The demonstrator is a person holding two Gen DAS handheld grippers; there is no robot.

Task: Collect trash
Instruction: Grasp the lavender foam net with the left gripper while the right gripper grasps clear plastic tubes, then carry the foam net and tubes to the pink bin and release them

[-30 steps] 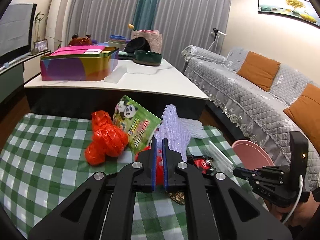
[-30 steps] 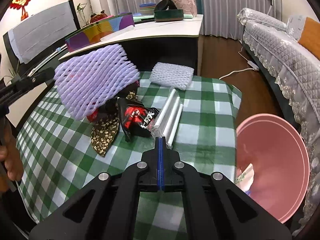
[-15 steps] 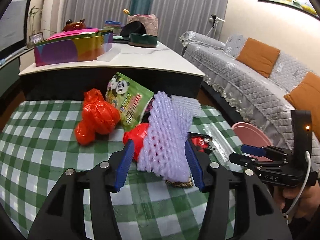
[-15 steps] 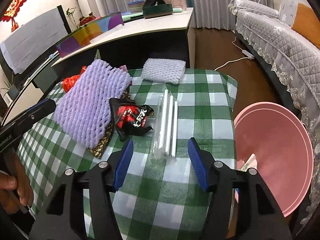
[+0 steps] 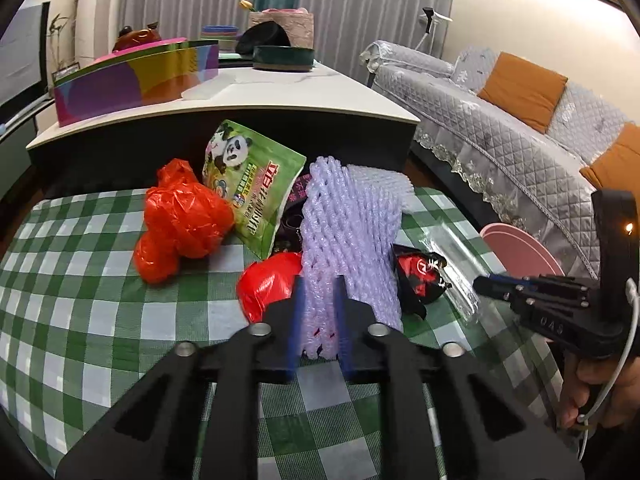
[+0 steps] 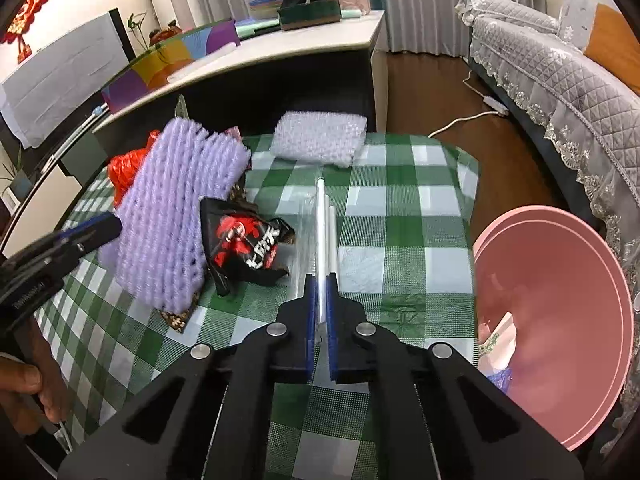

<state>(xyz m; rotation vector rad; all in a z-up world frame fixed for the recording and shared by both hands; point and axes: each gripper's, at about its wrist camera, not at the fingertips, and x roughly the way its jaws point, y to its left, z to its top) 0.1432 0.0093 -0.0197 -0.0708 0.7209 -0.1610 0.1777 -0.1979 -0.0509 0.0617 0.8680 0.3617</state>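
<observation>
Closing now, both grippers after gaping a moment ago: left gripper (image 5: 318, 312) squeezing the purple net (image 5: 348, 236), right gripper (image 6: 319, 312) pinching the clear straw pack (image 6: 320, 232) mid-table, both bin-ready, pink bin (image 6: 560, 312) right.

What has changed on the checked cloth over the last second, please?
Both claws opened and came back together: the left claw is closing on the near end of the purple foam net, and the right claw has shut on the clear packet of white sticks. The orange bag, the panda pouch and the pink bin lie as before.
</observation>
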